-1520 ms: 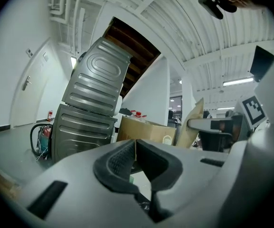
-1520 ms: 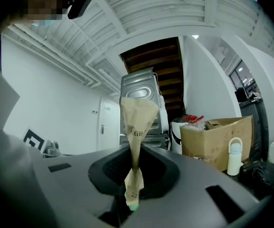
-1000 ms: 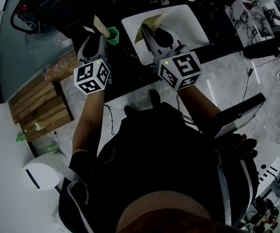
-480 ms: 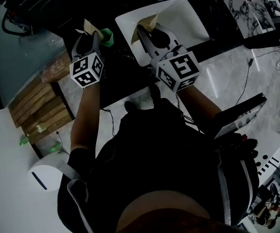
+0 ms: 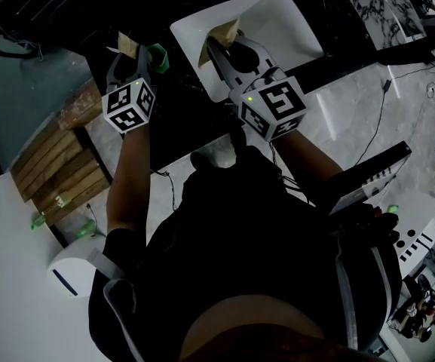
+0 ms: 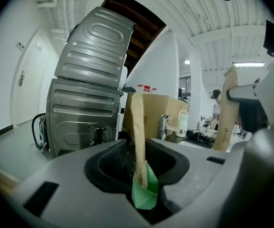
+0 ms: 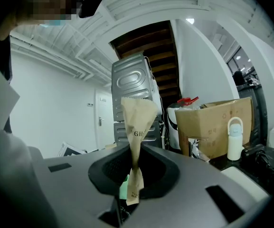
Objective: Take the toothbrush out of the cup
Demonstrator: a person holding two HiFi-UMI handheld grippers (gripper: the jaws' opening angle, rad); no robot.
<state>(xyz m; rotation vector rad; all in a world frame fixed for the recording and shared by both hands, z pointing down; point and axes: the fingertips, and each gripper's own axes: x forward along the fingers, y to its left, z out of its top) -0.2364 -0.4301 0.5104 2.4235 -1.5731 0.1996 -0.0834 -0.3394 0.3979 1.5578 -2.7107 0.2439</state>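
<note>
Paper-wrapped toothbrush [image 7: 137, 122] — bristles unseen | right gripper [image 7: 134, 177] pinches it | cup [image 6: 144, 196] partly hidden

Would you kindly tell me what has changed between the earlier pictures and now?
The left tool moved forward to the green cup, and its jaws have just been closing, with the cup between them, apparently pinched. The right tool stayed shut on a paper-wrapped toothbrush above the white basin. A second toothbrush stays in the cup.
</note>
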